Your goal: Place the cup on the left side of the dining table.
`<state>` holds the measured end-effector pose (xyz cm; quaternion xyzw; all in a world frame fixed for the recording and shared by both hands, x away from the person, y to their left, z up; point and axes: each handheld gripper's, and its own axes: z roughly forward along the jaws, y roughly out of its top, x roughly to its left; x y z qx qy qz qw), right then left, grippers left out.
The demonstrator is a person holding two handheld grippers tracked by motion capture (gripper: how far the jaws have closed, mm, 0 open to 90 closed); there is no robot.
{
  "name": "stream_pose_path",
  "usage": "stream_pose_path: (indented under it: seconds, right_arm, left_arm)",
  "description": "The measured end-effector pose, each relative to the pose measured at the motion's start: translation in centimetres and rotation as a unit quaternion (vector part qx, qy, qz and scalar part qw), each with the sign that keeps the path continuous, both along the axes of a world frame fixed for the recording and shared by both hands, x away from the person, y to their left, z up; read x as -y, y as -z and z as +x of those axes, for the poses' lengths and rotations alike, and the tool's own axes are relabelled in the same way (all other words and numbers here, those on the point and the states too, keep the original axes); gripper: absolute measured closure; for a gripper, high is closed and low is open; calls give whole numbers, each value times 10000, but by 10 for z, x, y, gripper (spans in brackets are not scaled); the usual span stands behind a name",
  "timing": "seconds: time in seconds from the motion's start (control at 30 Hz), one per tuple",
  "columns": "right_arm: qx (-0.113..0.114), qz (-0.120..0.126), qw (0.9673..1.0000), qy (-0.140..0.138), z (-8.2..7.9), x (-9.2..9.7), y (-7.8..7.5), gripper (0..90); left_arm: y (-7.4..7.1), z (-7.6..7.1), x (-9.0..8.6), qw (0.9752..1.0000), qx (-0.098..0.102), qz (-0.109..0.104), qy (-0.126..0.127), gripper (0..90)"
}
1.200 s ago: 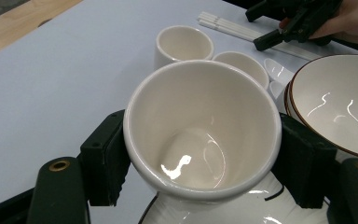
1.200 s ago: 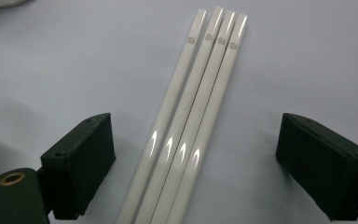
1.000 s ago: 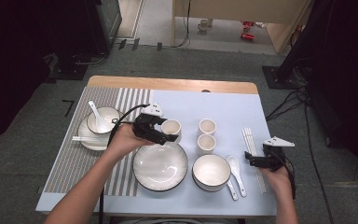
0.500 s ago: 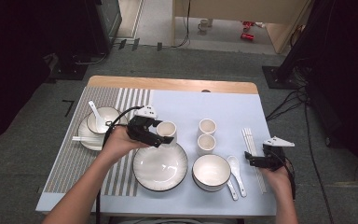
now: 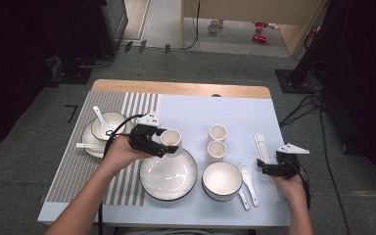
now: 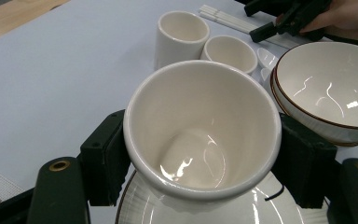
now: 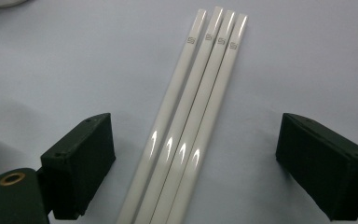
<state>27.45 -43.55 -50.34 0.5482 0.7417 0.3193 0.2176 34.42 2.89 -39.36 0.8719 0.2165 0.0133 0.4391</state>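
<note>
My left gripper is shut on a cream cup, its black pads pressing the cup's two sides. The cup hangs tilted just above the far rim of a white plate. At the right of the table my right gripper stands open and low over several white chopsticks. In the right gripper view the chopsticks lie side by side on the pale blue cloth between the wide-apart jaws, touching neither one.
Two more cream cups stand mid-table, with a dark-rimmed bowl and a white spoon nearer the person. On the striped mat at the left sits a small bowl with a spoon on a plate.
My left gripper has carried the cup a little to the left and toward the person, over the plate's far rim. The right gripper has stayed where it was.
</note>
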Motion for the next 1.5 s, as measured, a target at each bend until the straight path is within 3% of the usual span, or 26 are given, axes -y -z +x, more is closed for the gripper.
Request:
stream_pose_path:
  seconds: [1.23, 1.5]
  right_arm:
    - [-1, -5, 10000, -1, 0, 0, 0, 113]
    - [1, -8, 10000, -3, 0, 0, 0, 112]
  left_arm:
    - [1, -18, -37, 9995, 71, 132, -266, 278]
    - [2, -20, -46, 9994, 2, 110, -338, 277]
